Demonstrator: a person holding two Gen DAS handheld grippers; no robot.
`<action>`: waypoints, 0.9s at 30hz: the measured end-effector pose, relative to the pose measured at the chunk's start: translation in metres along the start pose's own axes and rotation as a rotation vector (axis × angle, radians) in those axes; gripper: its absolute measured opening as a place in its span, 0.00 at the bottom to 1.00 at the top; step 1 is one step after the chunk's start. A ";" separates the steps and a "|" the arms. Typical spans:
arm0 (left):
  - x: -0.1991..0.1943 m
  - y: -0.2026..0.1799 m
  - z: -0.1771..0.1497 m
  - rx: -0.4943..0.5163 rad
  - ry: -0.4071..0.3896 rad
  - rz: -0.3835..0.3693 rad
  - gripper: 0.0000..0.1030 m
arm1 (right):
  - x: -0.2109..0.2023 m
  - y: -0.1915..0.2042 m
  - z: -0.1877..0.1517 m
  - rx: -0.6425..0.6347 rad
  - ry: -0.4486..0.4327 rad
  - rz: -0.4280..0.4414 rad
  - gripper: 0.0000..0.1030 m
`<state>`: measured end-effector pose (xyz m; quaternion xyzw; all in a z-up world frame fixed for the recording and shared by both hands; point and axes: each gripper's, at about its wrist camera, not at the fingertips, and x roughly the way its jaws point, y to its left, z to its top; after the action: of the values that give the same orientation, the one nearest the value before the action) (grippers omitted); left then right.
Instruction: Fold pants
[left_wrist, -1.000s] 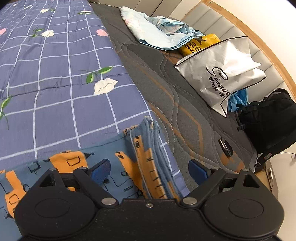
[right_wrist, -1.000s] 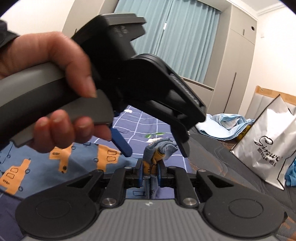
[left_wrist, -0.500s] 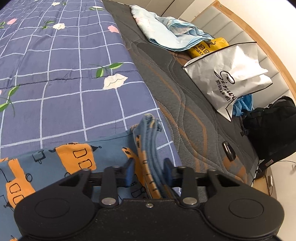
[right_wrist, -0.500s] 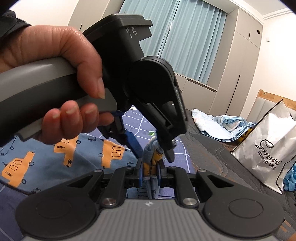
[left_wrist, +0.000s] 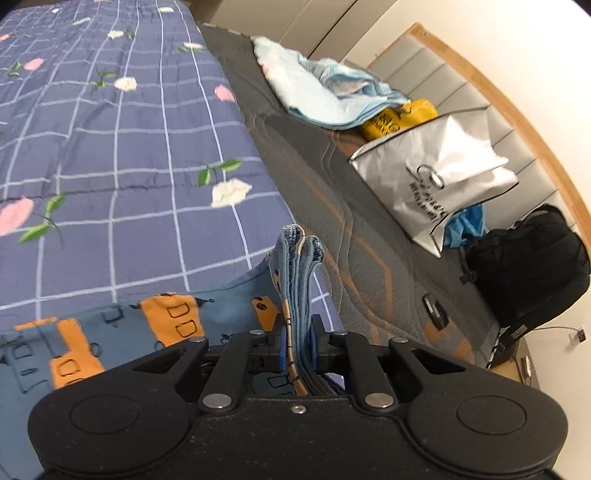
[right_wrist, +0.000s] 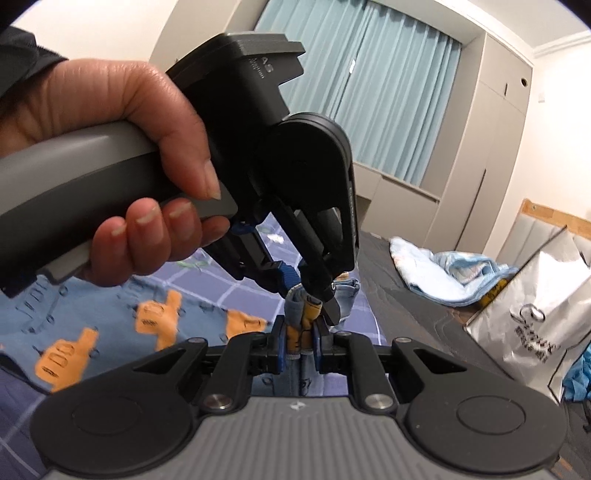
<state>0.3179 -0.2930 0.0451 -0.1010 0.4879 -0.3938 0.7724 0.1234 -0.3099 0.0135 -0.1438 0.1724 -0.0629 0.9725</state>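
The pants are blue with orange bus prints and lie on a purple checked quilt. My left gripper is shut on a bunched edge of the pants that stands up between its blue pads. My right gripper is shut on the same bunched edge, right beside the left one. In the right wrist view the left gripper and the hand holding it fill the upper left, with the pants spread below.
Beside the quilt is grey quilted mattress. On it lie a light blue cloth, a yellow packet, a silver shopping bag, a black backpack and a small dark remote. Curtains and wardrobes stand beyond.
My left gripper was open around the raised pants edge and has shut on it. Both grippers have lifted a little with the cloth. The right gripper stayed shut.
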 end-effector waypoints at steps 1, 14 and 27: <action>-0.007 0.002 0.000 -0.002 -0.009 -0.005 0.12 | -0.002 0.001 0.004 0.002 -0.007 0.009 0.16; -0.102 0.065 -0.049 -0.124 -0.193 -0.022 0.12 | -0.026 0.056 0.030 -0.068 -0.047 0.181 0.15; -0.127 0.128 -0.113 -0.212 -0.273 0.071 0.12 | -0.013 0.111 0.015 -0.120 0.029 0.357 0.15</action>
<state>0.2615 -0.0919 0.0048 -0.2173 0.4205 -0.2953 0.8300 0.1244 -0.1987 -0.0026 -0.1679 0.2126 0.1192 0.9552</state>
